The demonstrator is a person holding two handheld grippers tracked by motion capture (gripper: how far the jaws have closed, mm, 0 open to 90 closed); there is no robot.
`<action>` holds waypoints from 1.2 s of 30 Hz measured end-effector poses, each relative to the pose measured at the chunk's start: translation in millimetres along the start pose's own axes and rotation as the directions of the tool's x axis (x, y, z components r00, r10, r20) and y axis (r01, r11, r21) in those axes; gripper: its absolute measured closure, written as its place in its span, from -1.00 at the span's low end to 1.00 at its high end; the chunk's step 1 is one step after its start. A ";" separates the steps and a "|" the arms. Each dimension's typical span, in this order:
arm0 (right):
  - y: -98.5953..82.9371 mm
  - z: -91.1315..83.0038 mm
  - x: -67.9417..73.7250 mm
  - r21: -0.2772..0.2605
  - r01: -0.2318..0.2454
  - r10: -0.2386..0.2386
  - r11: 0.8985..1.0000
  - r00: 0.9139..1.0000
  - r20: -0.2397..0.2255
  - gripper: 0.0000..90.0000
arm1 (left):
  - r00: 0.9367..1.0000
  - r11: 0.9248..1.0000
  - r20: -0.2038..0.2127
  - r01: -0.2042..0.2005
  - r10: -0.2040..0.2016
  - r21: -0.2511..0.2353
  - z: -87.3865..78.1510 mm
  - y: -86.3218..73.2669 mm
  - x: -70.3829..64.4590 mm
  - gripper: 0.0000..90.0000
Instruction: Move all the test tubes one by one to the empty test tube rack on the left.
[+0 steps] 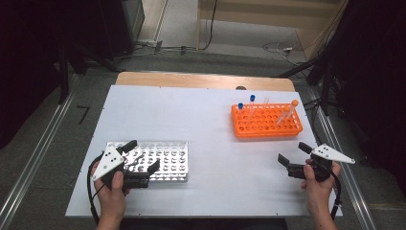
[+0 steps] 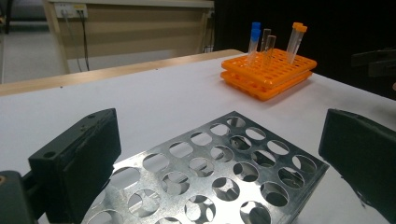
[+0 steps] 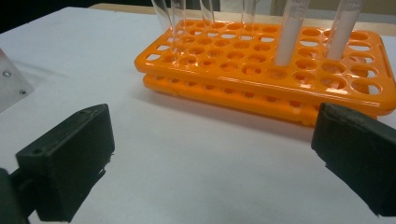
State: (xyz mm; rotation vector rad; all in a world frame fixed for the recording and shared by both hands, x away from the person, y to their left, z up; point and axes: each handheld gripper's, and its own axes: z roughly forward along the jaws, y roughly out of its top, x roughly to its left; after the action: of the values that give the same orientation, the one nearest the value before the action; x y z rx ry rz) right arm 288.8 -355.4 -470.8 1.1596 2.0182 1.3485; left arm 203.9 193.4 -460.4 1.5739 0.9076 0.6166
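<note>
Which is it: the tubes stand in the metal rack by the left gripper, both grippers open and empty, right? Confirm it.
Not quite. The tubes stand in the orange rack ahead of the right gripper, as the high view shows. The metal rack under the left gripper holds none. Both grippers are open and empty.

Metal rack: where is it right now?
In the high view the metal rack lies on the white table at near left, under the open left tool, well apart from the orange rack at far right.
</note>
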 end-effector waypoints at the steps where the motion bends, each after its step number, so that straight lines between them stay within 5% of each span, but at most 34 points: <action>1: 0.8 0.7 -0.8 0.001 -0.003 0.003 1.000 1.000 0.002 -1.00 | 1.000 1.000 -0.003 -0.003 0.003 0.004 0.8 0.5 -0.2 -1.00; 8: 13.4 12.5 -13.8 0.035 -0.024 0.025 0.999 1.000 -0.007 -1.00 | 1.000 1.000 0.004 0.008 -0.008 -0.009 4.7 5.3 -0.2 -1.00; 17: 33.4 25.0 -42.7 0.008 -0.064 0.064 0.998 0.998 0.008 -0.88 | 1.000 1.000 0.006 0.022 -0.022 -0.015 6.7 6.8 2.1 -1.00; 27: 38.6 43.2 -76.8 0.003 -0.155 0.154 0.988 0.985 0.080 -0.30 | 0.999 0.999 0.039 0.030 -0.029 -0.031 8.9 10.4 -5.1 -1.00; 36: 48.9 69.5 -91.6 0.039 -0.171 0.165 0.984 0.978 0.131 0.19 | 0.999 0.999 0.040 0.024 -0.023 -0.030 9.0 11.1 -10.2 -1.00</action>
State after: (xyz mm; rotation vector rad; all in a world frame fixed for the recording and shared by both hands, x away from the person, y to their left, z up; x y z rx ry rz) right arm 409.5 -386.8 -463.6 1.4299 1.9096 1.2725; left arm 207.8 179.5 -450.5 1.5408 0.8821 0.5785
